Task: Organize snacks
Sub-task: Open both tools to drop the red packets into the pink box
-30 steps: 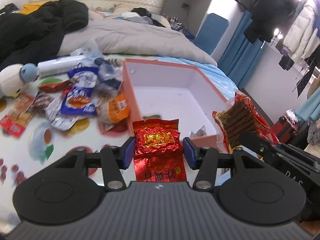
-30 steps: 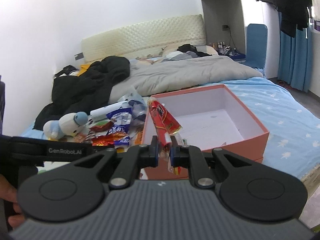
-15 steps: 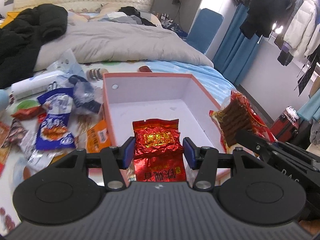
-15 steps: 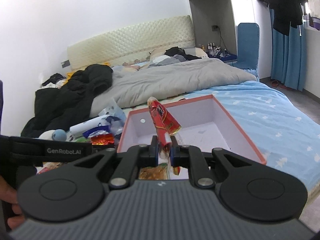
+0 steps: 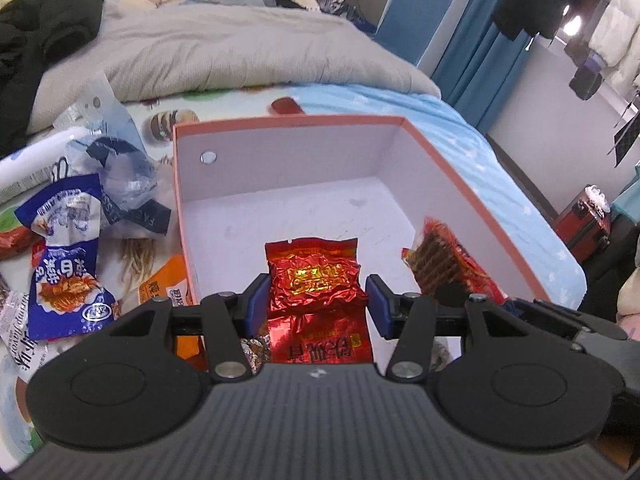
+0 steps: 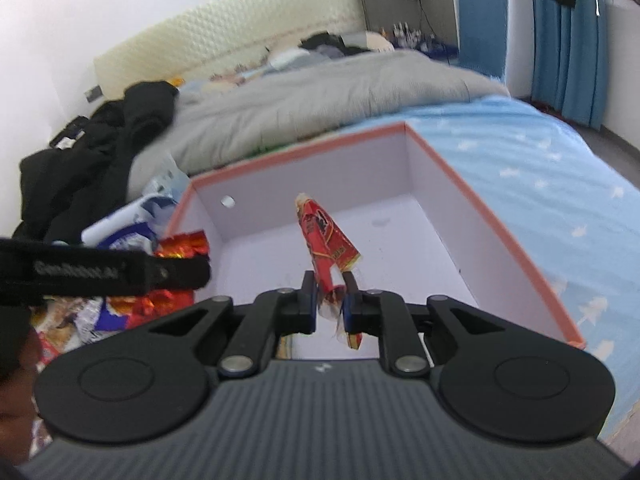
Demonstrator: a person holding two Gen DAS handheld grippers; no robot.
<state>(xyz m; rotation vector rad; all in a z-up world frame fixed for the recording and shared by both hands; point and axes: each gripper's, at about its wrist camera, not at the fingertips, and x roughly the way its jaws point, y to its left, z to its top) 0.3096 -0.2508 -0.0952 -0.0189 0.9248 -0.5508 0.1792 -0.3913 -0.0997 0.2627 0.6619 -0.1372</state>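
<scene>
Two packets are on their way into the same box, one in each pair of tongs. On the far left, loose snacks lie in a heap on the printed cloth over the bed: a blue shrimp-flavour bag (image 5: 66, 256), a crumpled clear wrapper (image 5: 120, 184) and an orange packet (image 5: 166, 280) that touches the outer wall of the box. I think they are left there only because their turn has not come.

Next comes the pink box (image 5: 472, 196), white inside and with nothing lying on the part of its floor that shows, set on the bed with its open top up so that things can be dropped in from above. The left tongs (image 5: 316, 304) are set fairly wide and hold a red foil packet (image 5: 316, 276) flat between the blue pads, over the near part of the box; the flat hold suits a packet this broad.

To the right, the right tongs (image 6: 328, 306) stand narrow around the tail of a red packet of brown sticks (image 6: 326, 240), which points up and forward over the box floor. Their jaws have just been opening a little with the packet between them. The left pad seems a little off the wrapper, so I judge that the release has begun, but I cannot tell if the packet is already free. Both pairs tilt downward, which fits a drop into the box.
</scene>
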